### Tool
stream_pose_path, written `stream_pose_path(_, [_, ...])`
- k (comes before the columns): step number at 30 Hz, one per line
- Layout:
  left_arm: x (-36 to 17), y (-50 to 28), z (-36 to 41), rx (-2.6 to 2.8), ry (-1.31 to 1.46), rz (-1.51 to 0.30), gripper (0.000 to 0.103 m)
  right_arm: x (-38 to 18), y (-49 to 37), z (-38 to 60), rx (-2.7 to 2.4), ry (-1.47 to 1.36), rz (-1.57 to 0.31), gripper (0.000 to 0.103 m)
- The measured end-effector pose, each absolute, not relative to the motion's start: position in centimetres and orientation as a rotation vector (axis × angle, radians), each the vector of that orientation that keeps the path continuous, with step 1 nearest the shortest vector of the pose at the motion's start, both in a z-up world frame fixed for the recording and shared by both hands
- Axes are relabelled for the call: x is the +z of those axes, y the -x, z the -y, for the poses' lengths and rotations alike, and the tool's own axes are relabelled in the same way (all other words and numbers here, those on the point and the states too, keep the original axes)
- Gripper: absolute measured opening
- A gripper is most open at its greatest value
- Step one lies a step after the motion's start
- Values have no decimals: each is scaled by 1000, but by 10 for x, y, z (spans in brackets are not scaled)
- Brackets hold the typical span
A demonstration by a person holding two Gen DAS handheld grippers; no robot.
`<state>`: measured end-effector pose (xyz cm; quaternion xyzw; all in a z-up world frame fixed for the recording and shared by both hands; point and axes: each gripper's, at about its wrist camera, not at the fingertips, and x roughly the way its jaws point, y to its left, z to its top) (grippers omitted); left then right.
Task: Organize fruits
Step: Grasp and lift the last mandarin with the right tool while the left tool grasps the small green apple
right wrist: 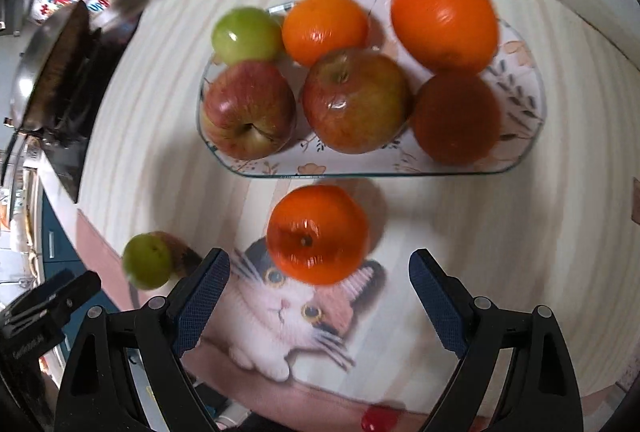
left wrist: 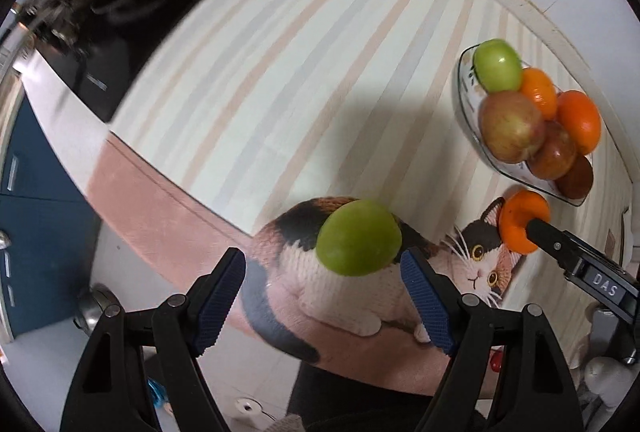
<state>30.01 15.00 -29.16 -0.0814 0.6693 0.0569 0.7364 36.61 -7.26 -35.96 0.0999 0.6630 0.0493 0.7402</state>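
Lying loose near mat's edge, green fruit, orange; both tongs spread.

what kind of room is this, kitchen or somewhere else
Most likely a home kitchen. A steel pan sits on a dark cooktop set into a white counter, with blue cabinet doors below. Beside it, a glass fruit tray rests on a striped cat-print mat.
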Motion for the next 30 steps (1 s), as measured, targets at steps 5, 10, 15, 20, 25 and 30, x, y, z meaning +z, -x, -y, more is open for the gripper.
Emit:
stream_pose_path(5, [-319,-313,-147,103,222,-1538,79,-374,-378,69,90,-220,-1480,93])
stream_pose_path(10, [-344,-320,-140,82,244,-1601,79,-386,-384,67,84,-219,-1513,71])
stream_pose_path(15, [-349,-322,-139,70,308,-1577,60,-388,-385,65,95,-214,-1500,68])
stream_pose_path(20, [-345,-321,-120,48,253,-1556,60,-386,-379,70,112,-219,-1506,67])
stream_pose_path(25, [-344,-304,-87,-30,217,-1569,60,-383,-362,82,135,-226,-1539,67])
stream_pose_path(30, [-353,-290,-49,-91,149,-1601,60,-384,-346,97,140,-219,-1575,67])
